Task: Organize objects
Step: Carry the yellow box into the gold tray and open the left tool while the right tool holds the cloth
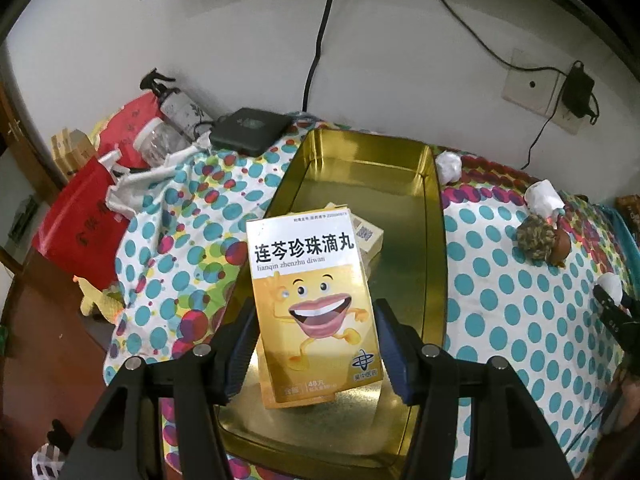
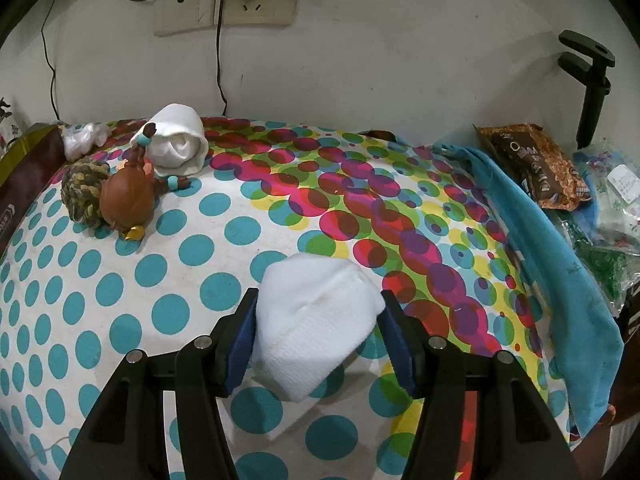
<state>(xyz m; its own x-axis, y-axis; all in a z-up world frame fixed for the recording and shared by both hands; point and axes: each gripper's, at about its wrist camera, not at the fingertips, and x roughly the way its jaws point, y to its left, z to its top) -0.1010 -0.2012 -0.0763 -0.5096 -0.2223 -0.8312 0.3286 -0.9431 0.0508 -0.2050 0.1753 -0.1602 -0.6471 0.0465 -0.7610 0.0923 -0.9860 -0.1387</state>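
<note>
In the left wrist view a yellow medicine box (image 1: 316, 304) with a cartoon mouth stands between the fingers of my left gripper (image 1: 316, 344), over the gold tin tray (image 1: 434, 240). The jaws touch its sides. A second small box (image 1: 366, 236) lies in the tray behind it. In the right wrist view a white rolled towel (image 2: 316, 320) sits between the fingers of my right gripper (image 2: 316, 336), resting on the dotted cloth. The left pad touches it; a small gap shows at the right pad.
A brown doll with a knitted ball (image 2: 116, 196), another rolled white towel (image 2: 176, 144) and a crumpled white wad (image 2: 82, 138) lie at the back left. A blue cloth (image 2: 560, 280) and snack bag (image 2: 536, 164) lie right. Red bags (image 1: 80, 216), bottles and a black device (image 1: 248, 128) stand left of the tray.
</note>
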